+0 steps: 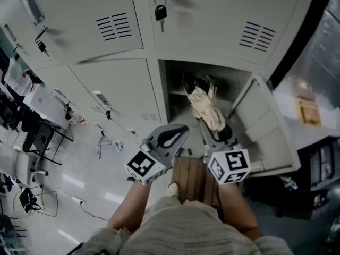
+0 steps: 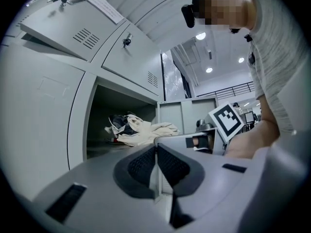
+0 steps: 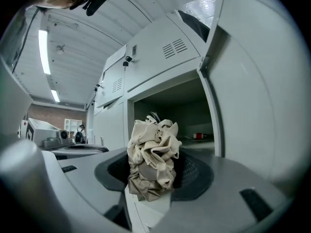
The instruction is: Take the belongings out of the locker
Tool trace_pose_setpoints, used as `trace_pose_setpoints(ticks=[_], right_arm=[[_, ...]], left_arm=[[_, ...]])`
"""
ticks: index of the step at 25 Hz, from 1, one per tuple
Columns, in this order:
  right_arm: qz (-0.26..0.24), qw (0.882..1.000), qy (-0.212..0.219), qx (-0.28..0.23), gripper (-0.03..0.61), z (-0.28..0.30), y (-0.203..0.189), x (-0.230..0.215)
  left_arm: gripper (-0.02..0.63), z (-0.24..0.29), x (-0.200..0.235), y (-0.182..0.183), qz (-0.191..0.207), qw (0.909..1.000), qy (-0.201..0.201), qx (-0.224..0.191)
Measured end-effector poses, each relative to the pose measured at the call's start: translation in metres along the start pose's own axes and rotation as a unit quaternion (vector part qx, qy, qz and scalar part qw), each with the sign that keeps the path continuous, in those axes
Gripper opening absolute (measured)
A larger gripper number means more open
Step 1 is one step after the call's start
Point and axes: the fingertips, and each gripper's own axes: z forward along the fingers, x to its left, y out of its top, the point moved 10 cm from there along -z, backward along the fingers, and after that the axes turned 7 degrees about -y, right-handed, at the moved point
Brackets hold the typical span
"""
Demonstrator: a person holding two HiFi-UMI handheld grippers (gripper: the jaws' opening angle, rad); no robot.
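The open locker (image 1: 180,97) is in the lower row, its door (image 1: 265,129) swung out to the right. My right gripper (image 1: 220,130) is shut on a crumpled beige cloth (image 1: 206,106) at the locker's mouth. In the right gripper view the cloth (image 3: 153,154) bulges up between the pads, with something dark (image 3: 154,116) behind its top. A small red and white item (image 3: 197,136) lies deep on the locker's shelf. My left gripper (image 1: 179,130) hangs just left of the opening, shut with nothing in it (image 2: 156,148). From there the cloth (image 2: 146,130) shows wrapped around a dark thing.
The neighbouring locker doors are closed, and a key (image 1: 161,10) hangs from the upper one. A wooden slatted seat (image 1: 194,182) is under my arms. Desks and chairs (image 1: 32,116) stand on the left, with cables (image 1: 106,142) on the floor.
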Motion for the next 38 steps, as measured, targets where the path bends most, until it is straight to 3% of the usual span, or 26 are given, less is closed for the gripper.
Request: trace_pose_setpoints(ticks=[12,22,38], right_arm=[[-0.008,0.998,0.053,-0.022,0.21,-0.069,0.002,0.009],[-0.012,0.996,0.086,-0.023,0.21,-0.095,-0.007,0.012],[-0.023,0.996,0.087,-0.014,0.21,-0.094,-0.015,0.005]], left_arm=[[0.003,-0.009,-0.042,0.007,-0.002,0.9999,-0.012,-0.002],[0.003,-0.01,-0.059,0.01,0.0,0.9999,-0.017,-0.003],[0.003,-0.012,-0.06,0.006,0.003,0.9997,-0.022,0.004]])
